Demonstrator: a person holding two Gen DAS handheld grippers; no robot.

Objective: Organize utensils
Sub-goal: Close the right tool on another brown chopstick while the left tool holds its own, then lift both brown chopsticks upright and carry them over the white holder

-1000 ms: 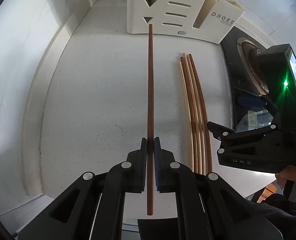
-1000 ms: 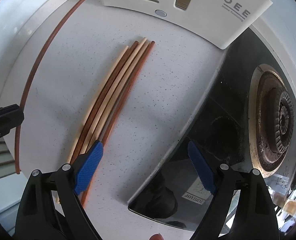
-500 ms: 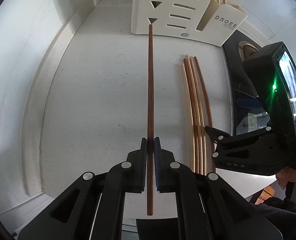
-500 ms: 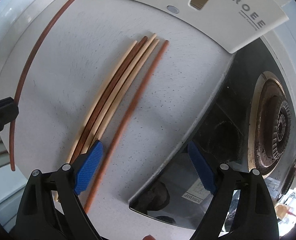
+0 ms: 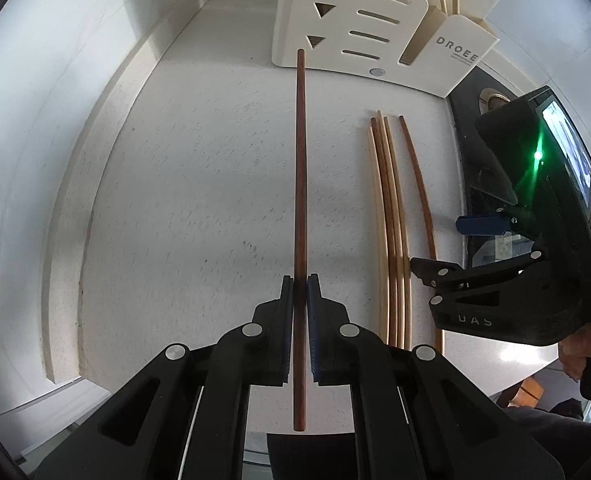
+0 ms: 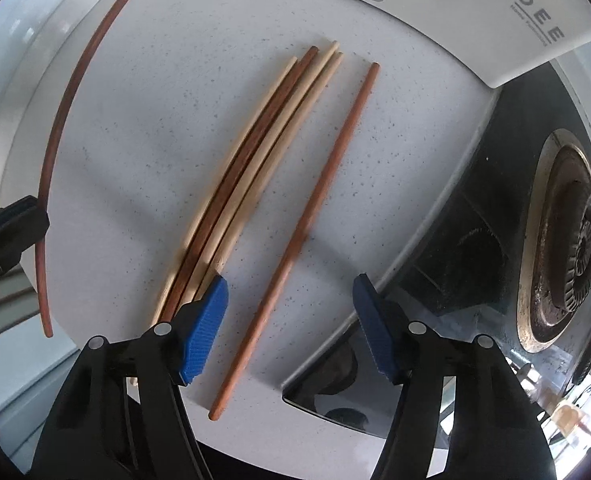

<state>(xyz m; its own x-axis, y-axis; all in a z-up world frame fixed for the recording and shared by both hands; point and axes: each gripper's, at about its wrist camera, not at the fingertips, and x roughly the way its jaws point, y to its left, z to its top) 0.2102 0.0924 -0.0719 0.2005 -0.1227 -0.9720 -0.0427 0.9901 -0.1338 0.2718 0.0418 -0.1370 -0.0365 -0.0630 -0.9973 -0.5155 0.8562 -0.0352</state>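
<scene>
The cream utensil holder (image 5: pixel 375 28) carries the word "DROEE" in dark capitals on its angled front panel, with a line of smaller print just beneath that is too fine to read. The same word shows on the holder in the right wrist view. The right gripper's (image 5: pixel 491 312) black body bears raised letters reading roughly "UAS".

Lone chopstick (image 6: pixel 310 216) right of chopstick bundle (image 6: pixel 255 168)
</scene>
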